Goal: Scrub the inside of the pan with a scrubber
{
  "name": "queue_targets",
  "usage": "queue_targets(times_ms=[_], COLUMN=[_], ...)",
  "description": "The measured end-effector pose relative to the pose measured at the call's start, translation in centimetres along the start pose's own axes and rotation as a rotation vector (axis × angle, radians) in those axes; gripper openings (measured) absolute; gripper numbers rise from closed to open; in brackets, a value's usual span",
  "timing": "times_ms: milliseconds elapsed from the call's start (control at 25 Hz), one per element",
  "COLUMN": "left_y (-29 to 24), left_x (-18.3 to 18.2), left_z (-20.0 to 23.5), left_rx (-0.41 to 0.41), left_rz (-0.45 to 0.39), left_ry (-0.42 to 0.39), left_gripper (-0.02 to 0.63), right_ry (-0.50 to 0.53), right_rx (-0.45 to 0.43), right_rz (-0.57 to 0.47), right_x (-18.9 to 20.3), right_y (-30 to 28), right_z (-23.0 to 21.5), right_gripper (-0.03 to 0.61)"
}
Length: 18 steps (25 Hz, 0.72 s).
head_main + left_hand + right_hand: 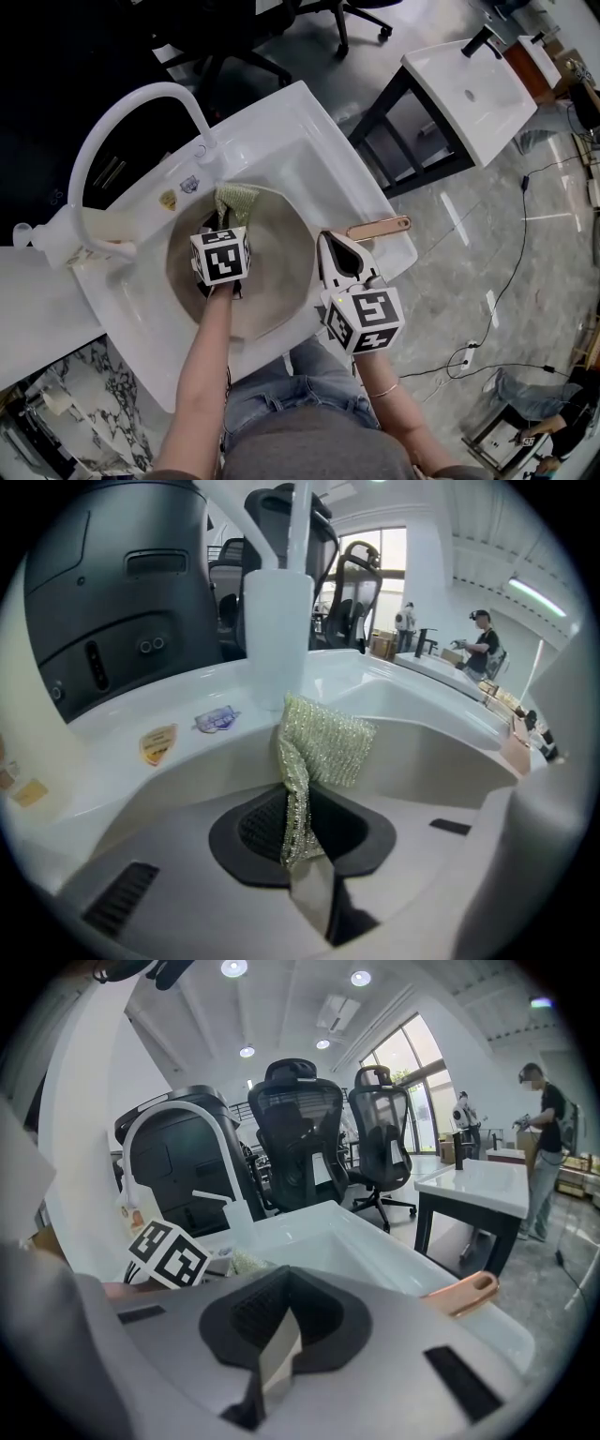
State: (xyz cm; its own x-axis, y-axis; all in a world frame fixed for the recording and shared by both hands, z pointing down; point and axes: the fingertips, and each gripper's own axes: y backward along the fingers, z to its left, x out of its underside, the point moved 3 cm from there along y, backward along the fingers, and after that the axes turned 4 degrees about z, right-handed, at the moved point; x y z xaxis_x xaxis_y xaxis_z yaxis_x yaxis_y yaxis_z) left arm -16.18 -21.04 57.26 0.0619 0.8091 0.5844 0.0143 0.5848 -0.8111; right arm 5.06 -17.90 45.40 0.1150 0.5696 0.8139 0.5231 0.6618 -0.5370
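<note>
A round beige pan (277, 281) lies in the white sink (309, 122), its copper handle (380, 228) pointing right over the sink's edge. My left gripper (228, 223) is over the pan's far side, shut on a yellow-green mesh scrubber (236, 201). In the left gripper view the scrubber (319, 747) hangs folded from the closed jaws (305, 855). My right gripper (331, 244) is shut on the pan's right rim beside the handle. A pale sliver of rim shows between its jaws (281, 1346), with the handle (466, 1295) to the right.
A curved white faucet (131, 103) arches over the sink's far left corner. A second white basin on a black frame (469, 84) stands to the upper right. Office chairs (305, 1138) are behind the sink. A person (544, 1138) stands far right. Cables lie on the floor (506, 300).
</note>
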Motion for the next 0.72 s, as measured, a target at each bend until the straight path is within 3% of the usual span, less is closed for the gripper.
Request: queue_targets(times_ms=[240,400,720], left_y=[1.8,3.2,6.5], left_x=[0.1,0.1,-0.1], left_z=[3.3,4.4,4.6], left_rx=[-0.134,-0.204,-0.258], left_rz=[-0.004,-0.006,-0.019], left_ry=[0.073,0.081,0.075], left_gripper=[0.064,0.066,0.066], right_ry=[0.011,0.019,0.041], right_rx=[-0.023,-0.037,-0.06], right_rz=[-0.004,-0.016,-0.035], right_x=[-0.2,-0.7,-1.2], right_y=[0.2,0.4,1.3], right_z=[0.9,1.5,2.7], right_gripper=[0.011,0.011,0.011])
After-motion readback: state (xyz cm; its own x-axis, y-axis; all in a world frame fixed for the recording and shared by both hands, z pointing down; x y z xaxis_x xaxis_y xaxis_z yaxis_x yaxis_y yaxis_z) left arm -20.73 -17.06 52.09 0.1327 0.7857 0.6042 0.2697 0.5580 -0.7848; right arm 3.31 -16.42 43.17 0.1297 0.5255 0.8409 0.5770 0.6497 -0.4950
